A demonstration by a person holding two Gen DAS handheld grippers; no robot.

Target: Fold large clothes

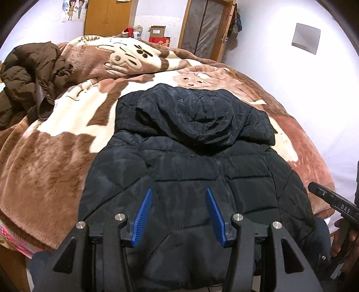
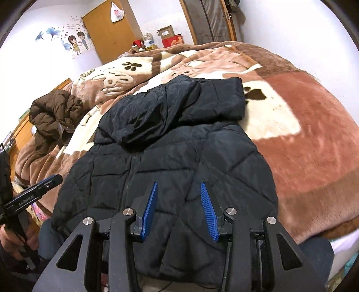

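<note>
A black jacket (image 1: pixel 179 179) lies spread on the blanket (image 1: pixel 56 157), filling the lower centre of both views, hood (image 1: pixel 202 116) toward the top of the frame. The left gripper (image 1: pixel 179 193) hovers over its lower half with blue pads (image 1: pixel 143 215) well apart and nothing between them; the right gripper (image 2: pixel 179 186) hangs likewise, jaws apart and empty.

Only the left view shows a grey panel (image 1: pixel 306 38) on the wall at upper right, and the other tool at right edge marked "DAS" (image 1: pixel 345 207). Only the right view shows a white bag (image 2: pixel 116 12) hanging on the wooden cabinet (image 2: pixel 110 33) at top, and the other tool at left edge; its lettering is too small to read surely.

A brown coat (image 1: pixel 29 74) lies crumpled at the left in both. A cartoon sticker (image 2: pixel 77 43) sits upper left.
</note>
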